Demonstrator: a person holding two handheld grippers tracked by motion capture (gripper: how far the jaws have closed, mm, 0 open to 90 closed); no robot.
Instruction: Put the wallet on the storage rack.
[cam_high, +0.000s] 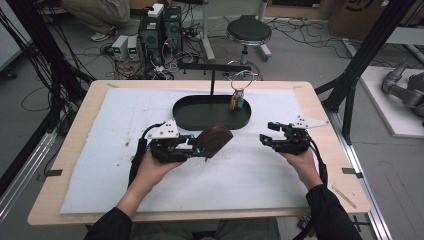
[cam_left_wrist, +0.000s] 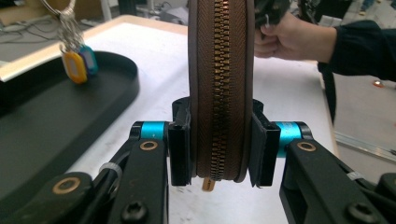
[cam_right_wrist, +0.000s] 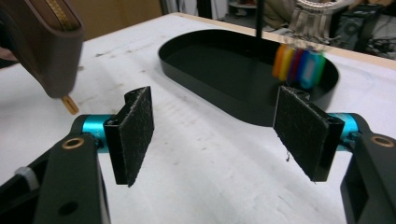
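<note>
Two grippers are at work over the white mat (cam_high: 100, 165). The left gripper (cam_high: 196, 148) squeezes a round brown zip pouch (cam_high: 215, 140) between its pads and holds it up, at about 6 o'clock from the black tray (cam_high: 186, 116). The right gripper (cam_high: 265, 138), at 3 o'clock from the pouch, has its jaws wide apart with nothing in them. It looks like the next move is to pinch the little zip pull (cam_left_wrist: 208, 185), which needs careful aim.

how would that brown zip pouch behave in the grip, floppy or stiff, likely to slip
The brown zip pouch likely holds its shape: it stands on edge, without sagging, between the left hand-held gripper's pads. Its rounded sides and matte, leather-like skin probably give fair friction. Clamped near one end, it might pivot if swung.
</note>
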